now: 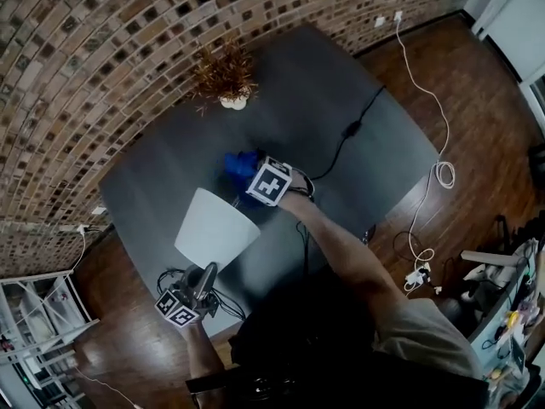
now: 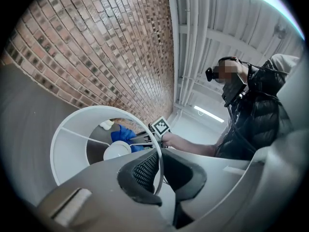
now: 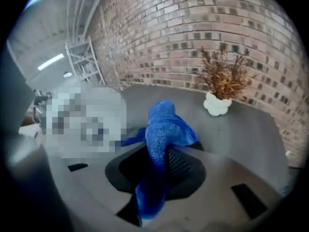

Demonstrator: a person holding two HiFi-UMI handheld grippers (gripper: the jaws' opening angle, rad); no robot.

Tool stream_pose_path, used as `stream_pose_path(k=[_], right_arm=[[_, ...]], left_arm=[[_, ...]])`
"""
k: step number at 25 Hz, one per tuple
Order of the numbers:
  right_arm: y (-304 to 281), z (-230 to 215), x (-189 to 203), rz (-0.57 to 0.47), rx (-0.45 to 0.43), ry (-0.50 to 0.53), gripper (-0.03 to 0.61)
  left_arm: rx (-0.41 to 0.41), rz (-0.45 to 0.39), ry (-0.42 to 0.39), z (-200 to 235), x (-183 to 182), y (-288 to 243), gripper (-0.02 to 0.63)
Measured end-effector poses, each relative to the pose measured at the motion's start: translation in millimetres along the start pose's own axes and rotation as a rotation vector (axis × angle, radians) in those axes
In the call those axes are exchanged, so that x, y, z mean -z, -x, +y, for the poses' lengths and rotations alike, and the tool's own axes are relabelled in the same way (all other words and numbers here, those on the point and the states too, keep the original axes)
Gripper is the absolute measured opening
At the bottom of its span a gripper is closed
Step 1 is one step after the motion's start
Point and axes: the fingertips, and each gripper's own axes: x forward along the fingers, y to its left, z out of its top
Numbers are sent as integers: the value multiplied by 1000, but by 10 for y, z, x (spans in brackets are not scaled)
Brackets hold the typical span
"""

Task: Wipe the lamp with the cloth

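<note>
**Shade pinched, cloth bunched at the jaws**

We are steadying the lamp (image 1: 215, 227) with the left gripper (image 2: 159, 170). Its jaws are clamping the thin rim (image 2: 99, 108) of the white shade (image 2: 70, 149), one pad inside and one outside. The right gripper (image 3: 164, 166) is clenching the blue cloth (image 3: 163, 127), which is bunching up ahead of the jaws and trailing down behind them.

From the left gripper, the cloth is sitting beyond the shade's far wall, just beside it. We cannot tell whether it is touching the shade. The lamp is standing on the table (image 1: 324, 75), straight ahead of the left gripper. A plant (image 3: 223, 79) is standing well ahead of the right one.

We are judging the shade to be light and thin, a skin over a wire hoop. It will probably dent under a hard push and is likely to rock the whole lamp. The rim looks like the stiffest place to hold, so the left grip seems well placed.

The cloth is soft and limp and is gripping well in the pads. Holding it near its middle is leaving a cushion ahead of the jaws to wipe with. We are expecting light strokes to suit, made across the wall opposite the left gripper so that its hold is bracing them.
</note>
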Motion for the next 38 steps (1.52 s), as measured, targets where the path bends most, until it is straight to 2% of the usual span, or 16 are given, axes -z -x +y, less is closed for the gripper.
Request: stream_pose_path(k=[5,8,9,10,13,16,19,21,23,25,27,29,31,33,36,38], right_arm=[[128,-533,148,47,87,52,91],[448,-1116,225,85,334,104,89],[573,-1255,242,79,394,99,89],[690,-1264,206,41,399,89,89],[1043,-590,-283,-215,185,110,87],[1286,445,-849,-386,26,344,87],[1061,1127,-897,-308,14,656,87],[897,1312,-770,-252,-6,726,87],[881,1359,-701,-244,-23,719,87],[924,1358,-646,-239,-35,722,87],[974,1374,-563,-233,-46,741,87],[1032,1401,-451,-231,-47,753,87],[1096,1421,-336,-232,-38,753,87],[1143,1458,-251,-241,-28,744,87],[1183,1498,-181,-260,-20,711,87],[1198,1491,-167,-260,-14,699,87]], left_arm=[[5,3,-6,-18,9,-9,18],[4,6,-10,-24,14,-24,18],[4,10,-9,-25,21,-25,18],[3,13,-8,-28,30,-24,18],[6,10,-4,-26,51,-53,18],[4,14,4,-25,50,-86,18],[-26,24,21,-5,31,-75,20],[-56,39,48,-1,21,-28,48],[-68,2,124,19,-45,101,153],[-80,-133,254,108,-201,320,215],[-117,-273,426,297,-331,507,241],[-166,-346,604,526,-386,570,246],[-204,-353,763,694,-392,521,264],[-207,-296,881,701,-360,372,248],[-217,-187,954,575,-225,128,327],[-259,-263,1020,671,-228,88,324]])
